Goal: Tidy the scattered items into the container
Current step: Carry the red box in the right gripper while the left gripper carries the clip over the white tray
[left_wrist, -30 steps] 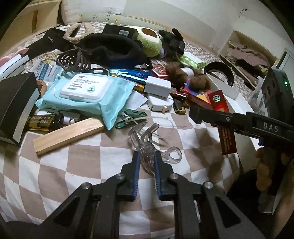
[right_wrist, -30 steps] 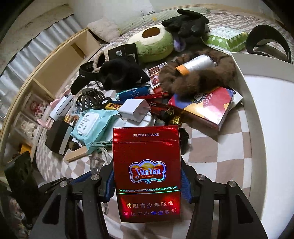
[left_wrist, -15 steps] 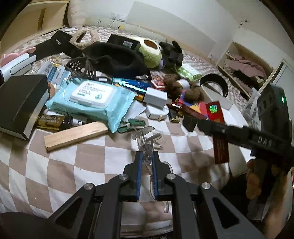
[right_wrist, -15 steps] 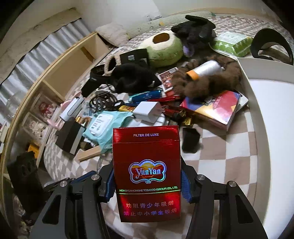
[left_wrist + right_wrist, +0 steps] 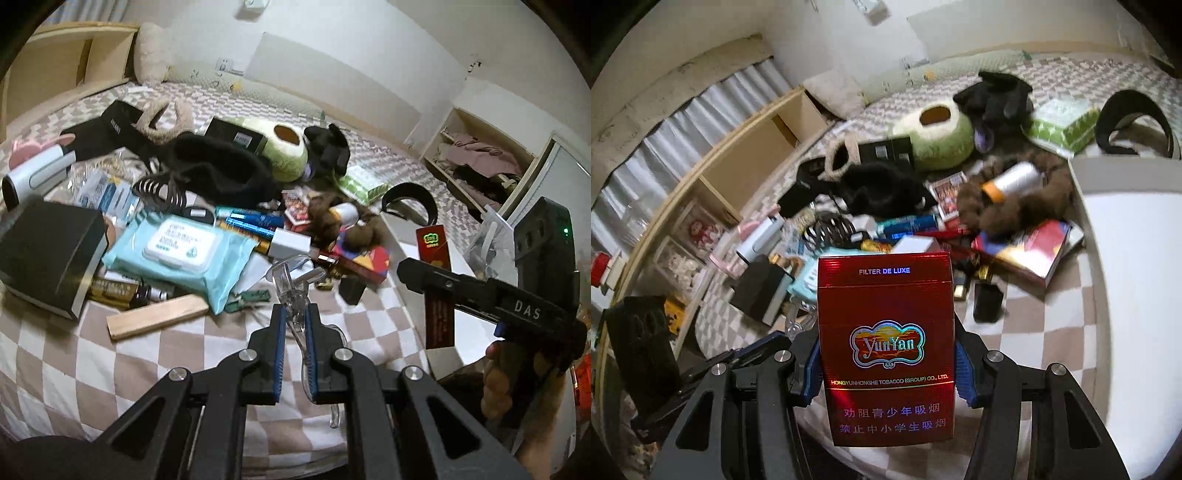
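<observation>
**Both tongs loaded above the cluttered bed**

Left tongs (image 5: 294, 334) clamped shut on a clear plastic clip (image 5: 293, 291), blue pads pressing its sides, clip's forked end sticking out ahead, lifted clear of the checkered bedspread (image 5: 74, 354); right tongs (image 5: 886, 363) gripping a red cigarette pack (image 5: 885, 347) by its two narrow sides, pack upright, printed face toward the camera, held above the bed edge; seen from the left wrist, the same pack (image 5: 436, 280) hanging edge-on from the right tongs (image 5: 424, 277), a hand (image 5: 506, 384) wrapped round the handle below.

White container (image 5: 1137, 266) at the right of the pile, rim just beside a colourful box (image 5: 1030, 251); interior mostly hidden, contents not discernible.

Still scattered on the bedspread: pack of wet wipes (image 5: 177, 251), wooden block (image 5: 157, 317) in front of it, black box (image 5: 48, 254) at the left, white charger (image 5: 290, 243), black hat (image 5: 218, 173), green plush bowl (image 5: 284, 147), brown fluffy lump (image 5: 1015, 199) around a white bottle (image 5: 1015, 181), green tissue pack (image 5: 1065, 123), black headband (image 5: 1130, 122) beyond the container.
</observation>
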The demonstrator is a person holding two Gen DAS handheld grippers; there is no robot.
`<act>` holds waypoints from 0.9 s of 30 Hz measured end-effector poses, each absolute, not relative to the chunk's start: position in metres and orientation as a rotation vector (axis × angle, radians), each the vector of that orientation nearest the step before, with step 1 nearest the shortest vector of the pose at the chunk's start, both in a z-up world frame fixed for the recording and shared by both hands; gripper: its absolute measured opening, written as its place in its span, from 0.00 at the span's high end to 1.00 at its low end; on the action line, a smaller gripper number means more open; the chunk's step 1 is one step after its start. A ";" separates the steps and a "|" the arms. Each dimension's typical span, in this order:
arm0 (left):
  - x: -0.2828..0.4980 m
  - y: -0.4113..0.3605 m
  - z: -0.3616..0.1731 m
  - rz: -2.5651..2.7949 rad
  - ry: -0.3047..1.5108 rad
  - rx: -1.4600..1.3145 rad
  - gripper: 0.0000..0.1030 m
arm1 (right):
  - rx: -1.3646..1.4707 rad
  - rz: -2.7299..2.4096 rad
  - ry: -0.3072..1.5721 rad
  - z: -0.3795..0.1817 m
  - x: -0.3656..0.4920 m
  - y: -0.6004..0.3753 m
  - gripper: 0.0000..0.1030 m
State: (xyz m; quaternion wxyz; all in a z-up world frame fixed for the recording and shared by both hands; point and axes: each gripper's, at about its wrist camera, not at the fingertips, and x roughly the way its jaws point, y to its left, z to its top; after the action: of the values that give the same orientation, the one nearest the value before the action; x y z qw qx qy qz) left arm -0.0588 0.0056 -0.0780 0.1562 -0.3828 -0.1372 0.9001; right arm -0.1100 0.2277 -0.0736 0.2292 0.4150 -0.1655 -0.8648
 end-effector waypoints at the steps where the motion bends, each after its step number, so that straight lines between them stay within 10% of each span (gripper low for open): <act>1: -0.059 0.007 -0.074 2.579 -0.389 -1.086 0.90 | 1.129 -2.385 -0.462 -0.070 -0.109 0.230 0.44; 27: -0.067 0.115 0.000 2.475 -0.178 -0.863 0.90 | 0.969 -2.717 -0.566 -0.010 -0.063 0.371 0.44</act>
State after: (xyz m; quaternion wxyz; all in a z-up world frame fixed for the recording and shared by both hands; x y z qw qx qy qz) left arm -0.0671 0.1151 -0.0001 0.2545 -0.3177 -0.0656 0.9110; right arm -0.0628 0.3714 -0.0101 0.1009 0.3280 -0.1916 -0.9196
